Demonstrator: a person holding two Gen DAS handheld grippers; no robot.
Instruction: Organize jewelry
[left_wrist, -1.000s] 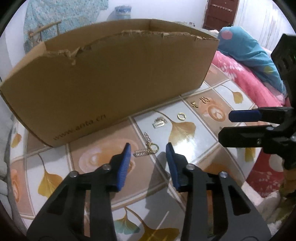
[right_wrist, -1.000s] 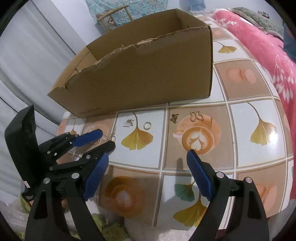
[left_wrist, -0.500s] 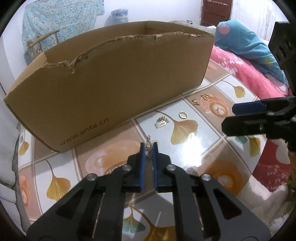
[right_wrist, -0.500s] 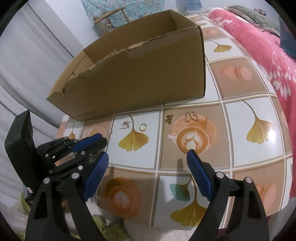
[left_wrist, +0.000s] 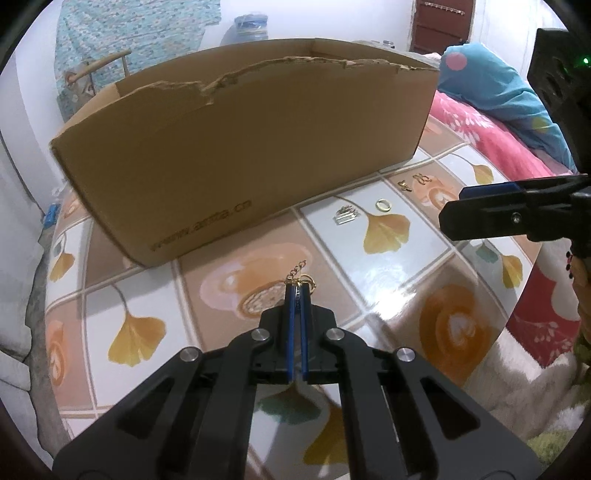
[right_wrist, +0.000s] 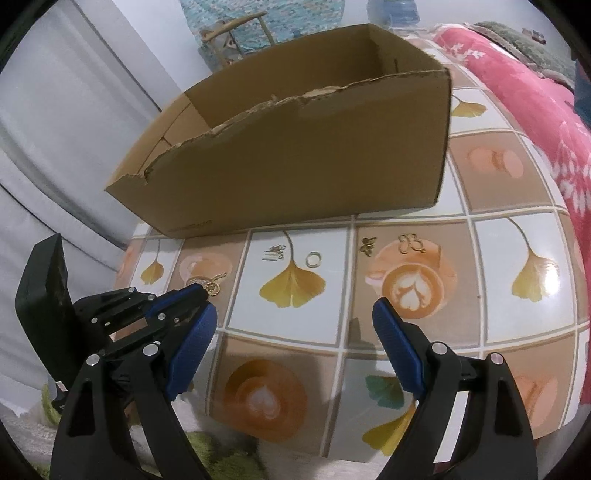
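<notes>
My left gripper (left_wrist: 297, 287) is shut on a gold chain with a ring charm (left_wrist: 301, 275), whose links stick out past the blue pads just above the tiled table (left_wrist: 399, 280). From the right wrist view the same left gripper (right_wrist: 201, 290) holds the chain (right_wrist: 214, 286) at the table's left side. My right gripper (right_wrist: 293, 314) stands open over the table's near edge with nothing between its fingers. Loose on the table lie a silver clip (right_wrist: 274, 253), a gold ring (right_wrist: 313, 259), a small butterfly (right_wrist: 368, 244) and a gold outline butterfly (right_wrist: 410, 243).
A long open cardboard box (left_wrist: 240, 147) with a torn front rim stands behind the jewelry. A pink blanket (right_wrist: 535, 92) and a teal pillow (left_wrist: 491, 96) lie to the right. A green and white rug (right_wrist: 207, 450) shows below the table's near edge.
The left jaws closed on the gold chain, which was lying on the table between them, and have shifted a little with it. The right gripper has stayed open and still.
</notes>
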